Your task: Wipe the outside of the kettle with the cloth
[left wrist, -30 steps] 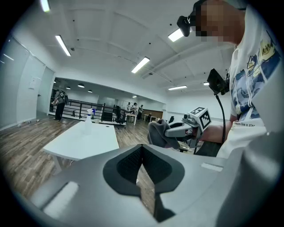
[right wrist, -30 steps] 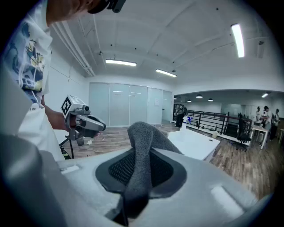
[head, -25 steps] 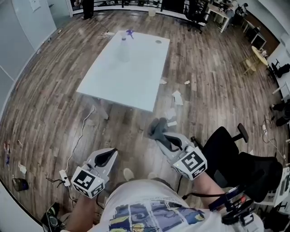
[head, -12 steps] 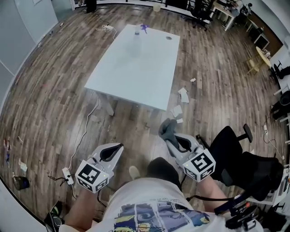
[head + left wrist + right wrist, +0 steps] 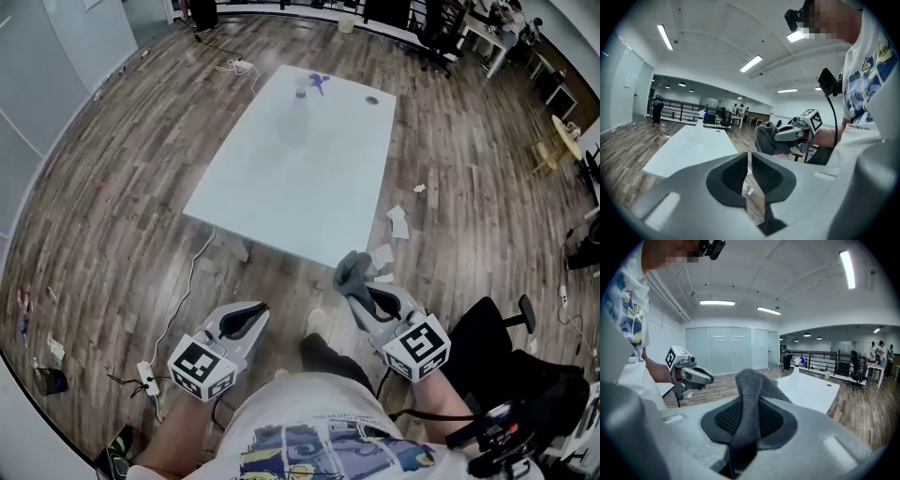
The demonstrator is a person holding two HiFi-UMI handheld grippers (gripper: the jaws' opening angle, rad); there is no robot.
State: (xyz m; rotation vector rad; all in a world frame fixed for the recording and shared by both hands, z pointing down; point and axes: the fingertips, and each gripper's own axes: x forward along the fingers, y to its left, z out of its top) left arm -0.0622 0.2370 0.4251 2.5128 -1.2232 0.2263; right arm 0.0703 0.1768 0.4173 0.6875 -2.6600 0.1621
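Nearer to the white tabletop [image 5: 281,187] than in the earlier head views, with both grippers carried forward over the wooden floor [image 5: 112,216] and the near tabletop edge now just ahead of the cloth.

Left gripper [image 5: 255,311]: jaws just opening, parted to a narrow slit, nothing between them.

Right gripper [image 5: 361,289]: jaws clamped on a grey cloth [image 5: 349,269], bunched and standing up out of the grip.

On the tabletop, near the far end: a clear spray bottle [image 5: 300,108] with a blue head, and close by a small dark round mark, too small to identify. No kettle identifiable in any view, hence no location to give for it.

On the floor beside the near right corner: scraps of paper [image 5: 397,221]. To the right of the person: a black office chair [image 5: 487,328].

Stage of task, as judged: approach only.
- Done: cloth in the grip.
- Left: reaching the tabletop, locating the kettle, probably steadying it with the free left gripper, and wiping round its outside. No wiping begun.
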